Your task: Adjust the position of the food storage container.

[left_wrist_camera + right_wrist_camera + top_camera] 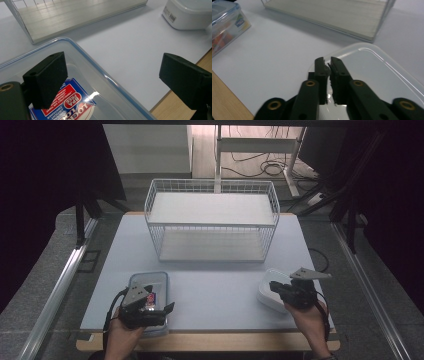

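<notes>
Right gripper view looks along the right gripper (329, 65), whose jaws are pinched tight on the near rim of the white container's lid (372, 67), probably to lift it or hold it steady. The left gripper (113, 82) hangs wide open, one jaw over the clear blue-rimmed box (82, 62), gripping nothing. The wire basket (212, 222) stands behind, likely where both boxes go

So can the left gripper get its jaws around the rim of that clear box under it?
Probably yes: the left gripper is open and straddles the clear box's blue-edged rim, one jaw inside and one outside, with nothing between.
</notes>
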`<control>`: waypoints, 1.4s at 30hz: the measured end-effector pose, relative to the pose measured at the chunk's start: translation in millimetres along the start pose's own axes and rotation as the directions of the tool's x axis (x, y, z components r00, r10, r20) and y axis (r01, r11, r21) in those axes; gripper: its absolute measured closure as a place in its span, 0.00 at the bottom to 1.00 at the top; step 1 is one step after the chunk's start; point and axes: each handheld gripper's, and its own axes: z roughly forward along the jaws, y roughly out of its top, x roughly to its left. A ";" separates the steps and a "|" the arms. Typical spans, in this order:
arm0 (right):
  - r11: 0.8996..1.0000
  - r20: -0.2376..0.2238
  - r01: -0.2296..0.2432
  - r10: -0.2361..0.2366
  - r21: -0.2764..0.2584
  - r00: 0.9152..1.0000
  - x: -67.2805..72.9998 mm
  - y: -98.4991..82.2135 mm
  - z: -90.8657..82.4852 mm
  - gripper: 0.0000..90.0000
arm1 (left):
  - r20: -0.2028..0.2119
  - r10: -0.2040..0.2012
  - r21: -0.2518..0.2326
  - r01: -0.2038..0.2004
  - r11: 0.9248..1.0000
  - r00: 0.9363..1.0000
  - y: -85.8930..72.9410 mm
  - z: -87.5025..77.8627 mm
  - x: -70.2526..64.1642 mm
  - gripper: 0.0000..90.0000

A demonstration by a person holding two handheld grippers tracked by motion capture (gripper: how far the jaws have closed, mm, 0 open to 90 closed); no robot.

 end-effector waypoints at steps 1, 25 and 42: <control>1.000 -0.009 0.002 -0.002 0.009 1.000 1.5 3.2 5.1 0.99 | 0.000 -0.006 -0.006 0.006 1.000 1.000 -0.2 -1.2 0.9 0.09; 0.993 0.052 0.028 -0.034 0.114 0.998 8.4 -6.0 22.8 0.99 | 0.006 -0.045 -0.016 0.045 0.999 0.999 -2.6 -9.9 7.3 0.12; 0.997 0.029 0.077 -0.078 0.023 0.997 7.3 -12.9 10.5 0.99 | -0.094 -0.148 -0.033 0.146 0.989 0.985 -17.7 -49.3 46.4 0.80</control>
